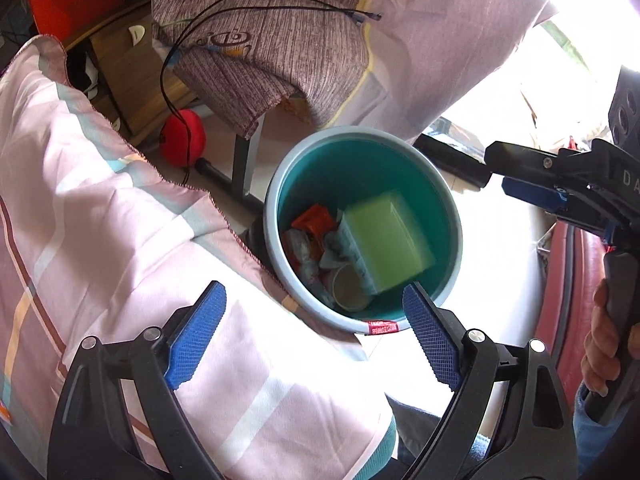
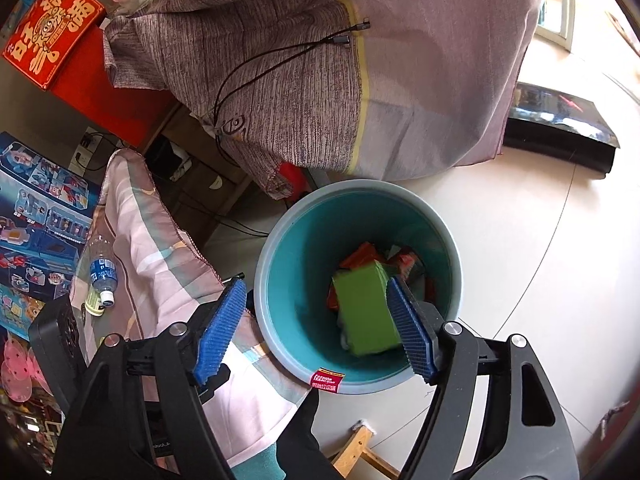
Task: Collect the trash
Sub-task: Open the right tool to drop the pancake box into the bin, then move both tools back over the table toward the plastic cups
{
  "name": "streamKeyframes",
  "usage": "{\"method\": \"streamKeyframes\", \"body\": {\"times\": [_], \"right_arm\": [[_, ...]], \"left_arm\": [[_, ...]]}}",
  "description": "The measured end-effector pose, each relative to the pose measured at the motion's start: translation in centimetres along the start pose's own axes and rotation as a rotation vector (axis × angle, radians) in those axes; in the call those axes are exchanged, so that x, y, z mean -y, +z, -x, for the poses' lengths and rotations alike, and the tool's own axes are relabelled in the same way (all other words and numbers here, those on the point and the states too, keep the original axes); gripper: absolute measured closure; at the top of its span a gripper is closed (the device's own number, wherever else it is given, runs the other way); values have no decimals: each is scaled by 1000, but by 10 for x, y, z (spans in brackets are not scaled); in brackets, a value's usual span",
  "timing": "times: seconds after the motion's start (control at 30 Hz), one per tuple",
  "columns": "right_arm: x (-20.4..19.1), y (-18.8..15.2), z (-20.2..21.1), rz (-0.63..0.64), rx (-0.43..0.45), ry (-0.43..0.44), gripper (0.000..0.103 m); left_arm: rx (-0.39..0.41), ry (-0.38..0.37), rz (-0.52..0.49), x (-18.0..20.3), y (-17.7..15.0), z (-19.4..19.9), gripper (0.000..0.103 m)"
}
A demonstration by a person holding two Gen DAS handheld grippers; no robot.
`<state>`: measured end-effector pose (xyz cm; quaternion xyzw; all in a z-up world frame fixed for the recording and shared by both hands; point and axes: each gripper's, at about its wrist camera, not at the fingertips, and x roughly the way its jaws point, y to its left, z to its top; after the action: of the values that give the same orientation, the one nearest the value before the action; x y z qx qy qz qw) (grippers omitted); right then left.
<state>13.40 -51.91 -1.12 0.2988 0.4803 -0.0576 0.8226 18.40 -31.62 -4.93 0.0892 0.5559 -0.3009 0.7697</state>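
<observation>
A teal bin with a grey rim (image 1: 276, 184) (image 2: 264, 264) stands on the pale floor beside the bed. Inside it a light green box (image 1: 384, 236) (image 2: 364, 312) lies tilted on top of orange wrappers (image 1: 314, 220) (image 2: 360, 256), crumpled packets and a paper cup (image 1: 352, 288). My left gripper (image 1: 314, 300) hangs open over the bin's near rim, with nothing between its blue pads. Over the bin, my right gripper (image 2: 316, 292) (image 1: 500, 172) is also open. The green box sits well below it, beside its right pad, and is not gripped.
A pink checked quilt (image 1: 100, 220) (image 2: 160, 248) lies left of the bin, with a water bottle (image 2: 102, 276) beside it. A striped cloth (image 1: 260, 40) with black cables hangs behind. A red ball (image 1: 184, 136), a toy box (image 2: 32, 216) and a wooden piece (image 2: 360, 440) are nearby.
</observation>
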Motion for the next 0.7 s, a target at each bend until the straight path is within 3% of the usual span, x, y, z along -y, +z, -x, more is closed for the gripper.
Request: {"method": "streamKeyframes", "body": {"times": [0.7], "right_arm": [[-24,-30,11,26,-27,-4,26]], "left_arm": [[33,11,60,-22,-41,39,12]]}}
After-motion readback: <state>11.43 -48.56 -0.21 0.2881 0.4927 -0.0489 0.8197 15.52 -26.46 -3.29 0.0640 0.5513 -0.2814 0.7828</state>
